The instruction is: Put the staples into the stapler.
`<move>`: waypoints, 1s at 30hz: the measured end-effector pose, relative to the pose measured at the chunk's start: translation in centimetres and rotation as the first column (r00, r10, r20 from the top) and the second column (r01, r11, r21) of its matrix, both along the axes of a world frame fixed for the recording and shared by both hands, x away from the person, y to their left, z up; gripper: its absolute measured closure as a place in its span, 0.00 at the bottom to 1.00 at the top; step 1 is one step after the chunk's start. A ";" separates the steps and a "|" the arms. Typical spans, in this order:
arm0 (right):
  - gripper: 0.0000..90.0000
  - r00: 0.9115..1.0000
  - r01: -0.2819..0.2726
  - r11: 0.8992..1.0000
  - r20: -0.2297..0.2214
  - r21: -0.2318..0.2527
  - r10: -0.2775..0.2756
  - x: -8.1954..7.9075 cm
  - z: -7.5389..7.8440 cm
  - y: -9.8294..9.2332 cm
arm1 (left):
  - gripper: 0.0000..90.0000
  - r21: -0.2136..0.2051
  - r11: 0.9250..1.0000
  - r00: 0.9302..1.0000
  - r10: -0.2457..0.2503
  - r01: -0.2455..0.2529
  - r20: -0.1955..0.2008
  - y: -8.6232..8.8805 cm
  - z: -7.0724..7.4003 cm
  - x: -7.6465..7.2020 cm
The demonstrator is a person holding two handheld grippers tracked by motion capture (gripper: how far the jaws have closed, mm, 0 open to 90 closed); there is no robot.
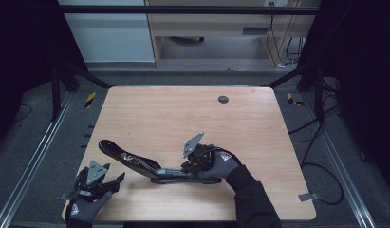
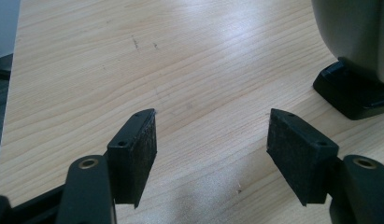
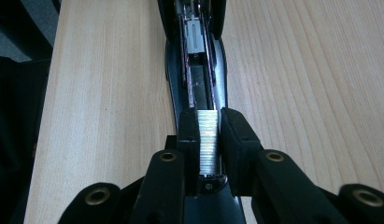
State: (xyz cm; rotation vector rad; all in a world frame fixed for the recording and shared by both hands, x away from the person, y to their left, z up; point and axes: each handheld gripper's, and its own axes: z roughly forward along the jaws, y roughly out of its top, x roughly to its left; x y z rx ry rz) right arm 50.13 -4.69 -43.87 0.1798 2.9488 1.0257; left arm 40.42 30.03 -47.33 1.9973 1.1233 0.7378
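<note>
- While the stapler [image 1: 135, 164] lies swung open on the worktop [image 1: 192, 118], near the front edge and a little left of centre, the right gripper [image 3: 209, 140] is closed on a strip of staples [image 3: 208, 135], held directly over the rear of the open magazine channel [image 3: 199, 79].
- Its pads [image 3: 187, 140] press the strip's two long sides, which looks like the sound place to hold it: the strip is light and rigid along its length, but I judge it brittle, likely to snap into shorter pieces if bent or squeezed at one end.
- Bare metal against the pads may slide, so a firm, square pinch seems wise.
- At the front left corner of the worktop the left gripper [image 1: 95, 183] rests with its jaws spread and nothing between them; its own view has bare wood ahead and one black end of the stapler [image 2: 353, 88] at the far right.
- With its metal frame, the stapler probably has enough weight to stay put, though its hinged top [image 1: 114, 149] could swing; steadying the base [image 1: 173, 176] with the free gripper might help.
</note>
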 end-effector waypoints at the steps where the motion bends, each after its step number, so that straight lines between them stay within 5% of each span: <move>1: 0.87 1.000 0.000 1.000 0.000 0.001 0.000 0.0 0.0 0.0 | 0.37 0.000 1.000 1.000 0.000 0.000 0.000 0.0 0.0 0.0; 30: 0.87 1.000 -0.019 1.000 0.001 0.004 0.019 0.0 0.0 -0.1 | 0.37 0.000 1.000 1.000 0.000 0.001 -0.003 0.0 0.0 0.0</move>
